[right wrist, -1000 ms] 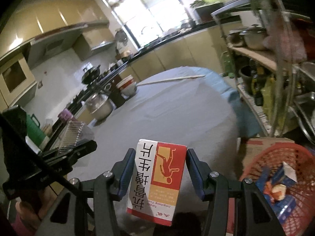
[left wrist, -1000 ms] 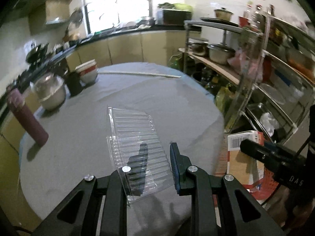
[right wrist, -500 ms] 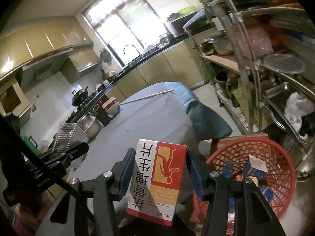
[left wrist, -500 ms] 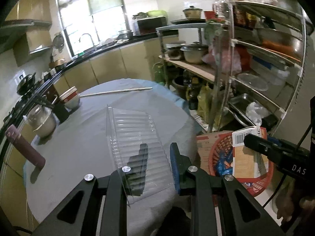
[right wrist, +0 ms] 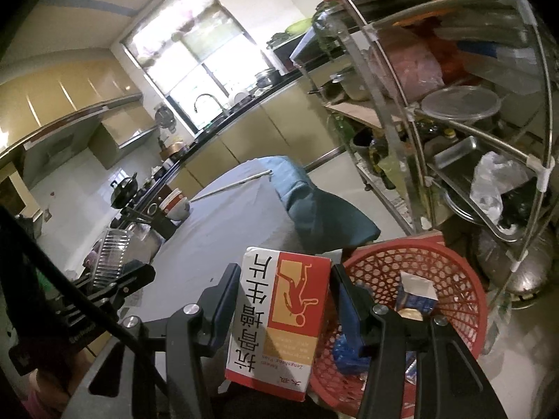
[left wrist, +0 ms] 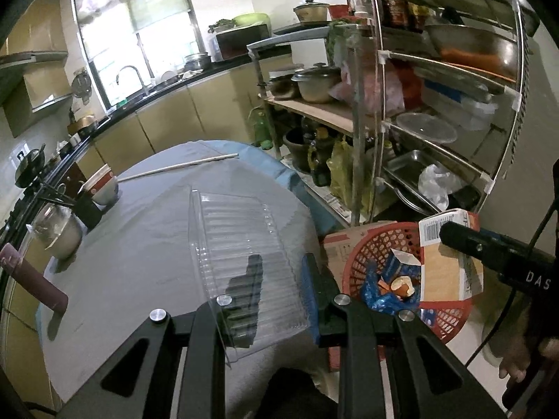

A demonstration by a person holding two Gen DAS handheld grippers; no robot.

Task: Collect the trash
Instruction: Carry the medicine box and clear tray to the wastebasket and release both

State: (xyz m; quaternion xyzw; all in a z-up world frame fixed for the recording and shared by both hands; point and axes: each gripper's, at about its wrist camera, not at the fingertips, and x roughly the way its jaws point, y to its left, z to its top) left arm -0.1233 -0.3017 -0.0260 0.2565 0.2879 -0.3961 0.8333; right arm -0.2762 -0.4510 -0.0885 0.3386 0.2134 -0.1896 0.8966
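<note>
The right gripper is clamped on a red and white carton, printed side up, and since a second ago it has swung away from the table toward the red basket, whose rim now lies just right of the carton. The left gripper pinches a clear ribbed plastic tray by its near edge; it too has shifted from over the grey table toward the table's edge. The basket already holds a blue box and scraps. A metal shelf rack stands close behind it; bare floor shows between table and rack.
</note>
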